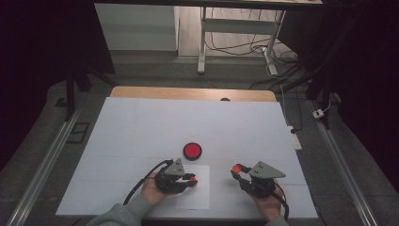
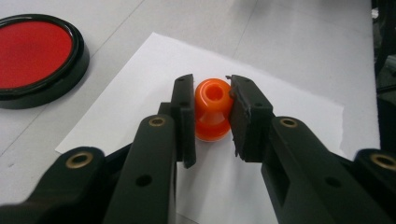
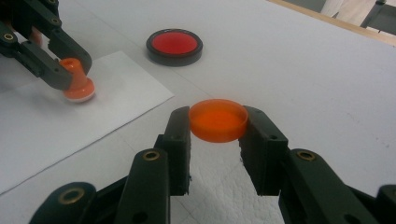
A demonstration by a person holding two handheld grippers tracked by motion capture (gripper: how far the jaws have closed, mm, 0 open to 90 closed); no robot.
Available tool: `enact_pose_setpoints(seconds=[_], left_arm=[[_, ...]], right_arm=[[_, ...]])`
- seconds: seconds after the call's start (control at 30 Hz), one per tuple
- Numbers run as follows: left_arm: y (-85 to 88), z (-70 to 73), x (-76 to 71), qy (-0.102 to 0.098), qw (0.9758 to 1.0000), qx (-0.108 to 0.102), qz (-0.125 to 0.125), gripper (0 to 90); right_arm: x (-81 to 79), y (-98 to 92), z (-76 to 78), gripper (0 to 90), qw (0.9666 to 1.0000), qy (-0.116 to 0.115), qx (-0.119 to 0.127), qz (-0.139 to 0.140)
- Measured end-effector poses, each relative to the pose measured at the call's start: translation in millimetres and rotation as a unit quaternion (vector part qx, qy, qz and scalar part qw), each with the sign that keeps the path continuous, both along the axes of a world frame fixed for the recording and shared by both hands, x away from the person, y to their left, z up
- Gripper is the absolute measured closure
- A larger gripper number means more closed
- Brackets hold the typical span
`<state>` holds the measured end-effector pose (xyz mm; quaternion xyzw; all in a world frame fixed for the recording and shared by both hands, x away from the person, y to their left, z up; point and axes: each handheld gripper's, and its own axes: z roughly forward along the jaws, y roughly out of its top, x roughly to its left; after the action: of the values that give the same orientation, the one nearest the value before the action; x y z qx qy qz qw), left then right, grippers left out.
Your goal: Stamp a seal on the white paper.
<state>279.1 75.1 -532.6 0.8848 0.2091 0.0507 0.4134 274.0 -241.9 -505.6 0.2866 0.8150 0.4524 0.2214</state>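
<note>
My left gripper point(image 1: 191, 181) point(image 2: 212, 85) is shut on a small orange stamp point(image 2: 212, 112) by its narrow neck. The stamp stands upright with its base pressed on a white sheet of paper point(image 2: 294, 107) point(image 1: 196, 197). In the right gripper view the same stamp point(image 3: 77, 85) shows its white base flat on the paper point(image 3: 56, 121). My right gripper point(image 1: 235, 170) point(image 3: 217, 115) is shut on a round orange cap point(image 3: 218, 120) point(image 1: 236, 167), held a little above the table, open side up. A round red ink pad point(image 1: 192, 150) point(image 2: 32, 56) point(image 3: 174, 44) in a black case lies just beyond the paper.
A white cover point(image 1: 141, 127) is spread over the wooden table, whose far edge point(image 1: 193, 92) shows bare wood. Cables trail from both grippers towards the near edge. Beyond the table stand desk legs point(image 1: 202, 47) and loose cables on the floor.
</note>
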Motion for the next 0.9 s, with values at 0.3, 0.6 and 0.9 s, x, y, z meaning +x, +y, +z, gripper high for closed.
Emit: enact_pose_setpoints(seconds=[0.3, 0.6, 0.9], left_arm=[[-0.9, -2.0, -1.6, -0.004, 1.0000, 0.001, -0.001, 72.1], [-2.4, -2.8, -6.0, -0.019, 0.9998, 0.006, 0.005, 72.4], [-3.5, -2.8, -8.4, -0.030, 0.9994, 0.014, 0.005, 72.5]], right_arm=[[-0.1, -0.3, 0.2, 63.2, 1.0000, 0.000, -0.001, 0.000], [-0.3, -0.6, 0.5, 63.1, 1.0000, -0.001, 0.000, -0.001], [-0.6, -0.2, 0.7, 63.1, 1.0000, -0.001, 0.002, -0.001]])
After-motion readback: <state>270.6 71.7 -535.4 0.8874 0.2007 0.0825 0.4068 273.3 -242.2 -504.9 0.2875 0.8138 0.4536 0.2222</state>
